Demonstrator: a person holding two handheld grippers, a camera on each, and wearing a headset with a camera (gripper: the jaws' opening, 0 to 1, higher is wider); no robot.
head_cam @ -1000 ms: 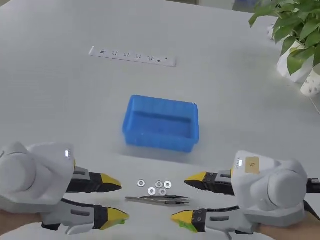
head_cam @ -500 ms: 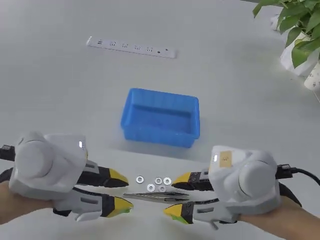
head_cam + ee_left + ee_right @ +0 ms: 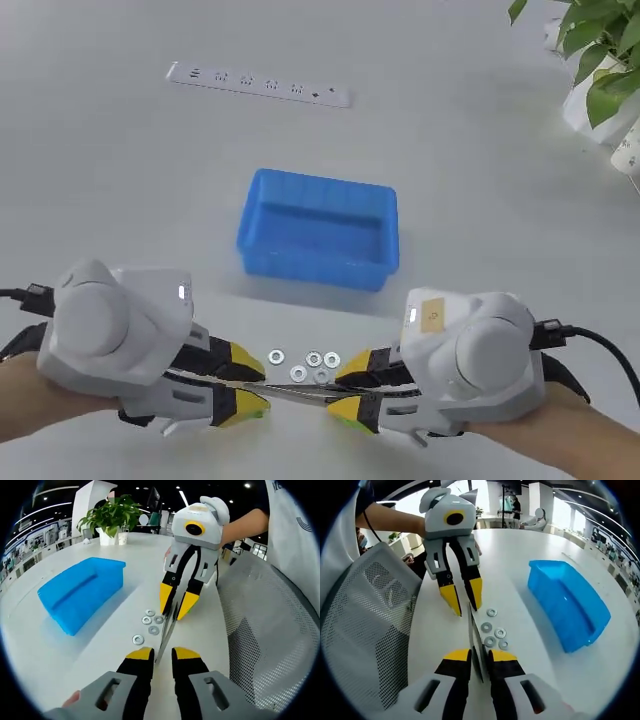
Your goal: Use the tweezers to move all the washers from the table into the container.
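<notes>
The steel tweezers (image 3: 296,391) lie flat on the white table (image 3: 470,150), running left to right. My left gripper (image 3: 250,384) has its yellow-tipped jaws closed in on the tweezers' left end; the tweezers (image 3: 164,635) run out from between them. From the other side, my right gripper (image 3: 347,387) has narrowed onto the right end of the tweezers (image 3: 475,642). Several small washers (image 3: 312,364) lie loose just beyond the tweezers, between the two grippers. The blue container (image 3: 318,228) stands farther back, with nothing visible inside.
A white power strip (image 3: 258,85) lies at the far side of the table. Potted plants (image 3: 600,60) stand at the back right. A cable (image 3: 590,345) trails from the right gripper. A mesh chair (image 3: 260,630) is near the table's front edge.
Both grippers have moved inward toward each other, and their jaws have closed from wide open down onto the ends of the tweezers. The tweezers and washers have stayed in place.
</notes>
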